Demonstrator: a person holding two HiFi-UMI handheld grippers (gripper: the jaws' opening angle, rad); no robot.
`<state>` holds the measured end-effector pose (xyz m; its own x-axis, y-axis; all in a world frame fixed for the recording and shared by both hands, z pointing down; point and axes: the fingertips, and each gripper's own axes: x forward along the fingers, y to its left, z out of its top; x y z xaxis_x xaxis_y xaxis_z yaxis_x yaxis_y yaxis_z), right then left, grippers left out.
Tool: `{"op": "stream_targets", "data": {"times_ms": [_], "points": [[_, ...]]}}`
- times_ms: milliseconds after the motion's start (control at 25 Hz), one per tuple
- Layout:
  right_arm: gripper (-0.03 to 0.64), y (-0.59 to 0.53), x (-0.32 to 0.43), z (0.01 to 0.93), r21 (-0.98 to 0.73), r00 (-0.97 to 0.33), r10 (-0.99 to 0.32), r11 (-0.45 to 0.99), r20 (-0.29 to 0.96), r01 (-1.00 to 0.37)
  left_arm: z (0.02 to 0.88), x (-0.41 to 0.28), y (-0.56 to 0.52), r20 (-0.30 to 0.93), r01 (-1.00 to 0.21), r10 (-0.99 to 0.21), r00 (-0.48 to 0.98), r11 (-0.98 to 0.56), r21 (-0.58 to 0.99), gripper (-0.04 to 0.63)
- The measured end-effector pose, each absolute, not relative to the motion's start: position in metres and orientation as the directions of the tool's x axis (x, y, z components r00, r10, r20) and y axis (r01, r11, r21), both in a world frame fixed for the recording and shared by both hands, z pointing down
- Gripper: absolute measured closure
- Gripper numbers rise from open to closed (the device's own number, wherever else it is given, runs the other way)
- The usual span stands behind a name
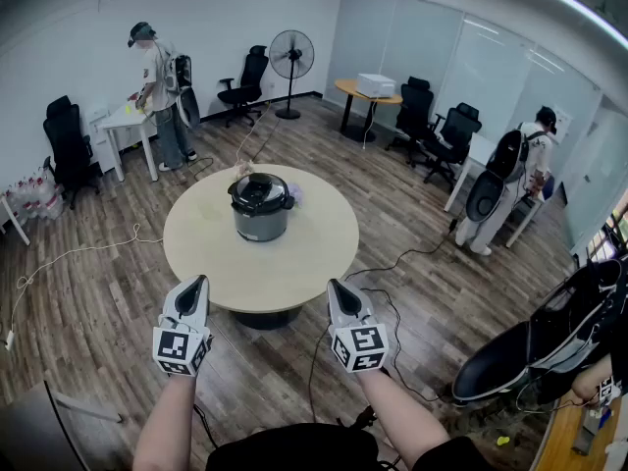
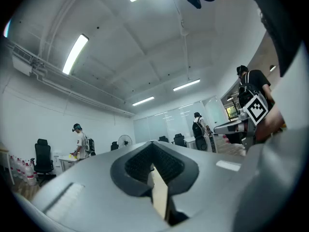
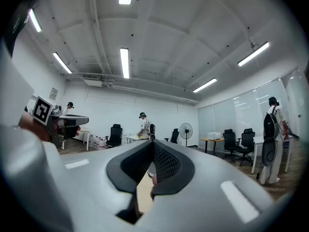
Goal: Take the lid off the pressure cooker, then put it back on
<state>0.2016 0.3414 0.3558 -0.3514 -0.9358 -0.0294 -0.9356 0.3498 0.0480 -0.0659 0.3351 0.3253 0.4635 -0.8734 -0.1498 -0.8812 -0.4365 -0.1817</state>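
Note:
A grey pressure cooker (image 1: 260,209) with its dark lid (image 1: 260,192) on top stands on the round beige table (image 1: 294,258), toward its far side. My left gripper (image 1: 195,285) and right gripper (image 1: 337,287) hover side by side at the table's near edge, well short of the cooker. Both are shut with nothing between the jaws. In the left gripper view the left gripper (image 2: 153,146) shows closed grey jaws with the room behind. The right gripper (image 3: 151,146) looks the same in the right gripper view. The cooker is hidden behind the jaws in both gripper views.
A person stands at a white desk (image 1: 126,118) at the back left, another by desks at the right. A standing fan (image 1: 290,57), several black office chairs and a round wooden table (image 1: 365,94) line the far side. Cables (image 1: 69,253) run across the wooden floor.

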Motion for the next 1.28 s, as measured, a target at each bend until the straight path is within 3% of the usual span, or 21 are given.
{"op": "stream_targets", "data": {"times_ms": [440,760,800,840,1280], "points": [[0.609,0.349,0.198,0.362,0.041,-0.367,-0.928,0.365,-0.065,-0.930,0.338,-0.065,0.343,-0.133,-0.879,-0.874,0.467,-0.442,-0.181,0.595],[0.606,0.347,0.178,0.375,0.050,-0.453,-0.892,0.452,-0.012,-0.891,0.339,-0.070,0.345,-0.127,-0.883,-0.880,0.458,-0.435,-0.177,0.595],[0.429,0.343,0.174,0.380,0.014,-0.480,-0.877,0.481,0.012,-0.877,0.340,-0.070,0.345,-0.127,-0.885,-0.882,0.454,-0.430,-0.177,0.595],[0.044,0.338,0.171,0.383,-0.034,-0.503,-0.864,0.502,0.032,-0.864,0.340,-0.071,0.345,-0.127,-0.887,-0.884,0.450,-0.426,-0.177,0.595],[0.034,0.327,0.182,0.382,-0.065,-0.544,-0.838,0.541,0.043,-0.838,0.343,-0.060,0.346,-0.126,-0.906,-0.904,0.408,-0.384,-0.175,0.595]]}}
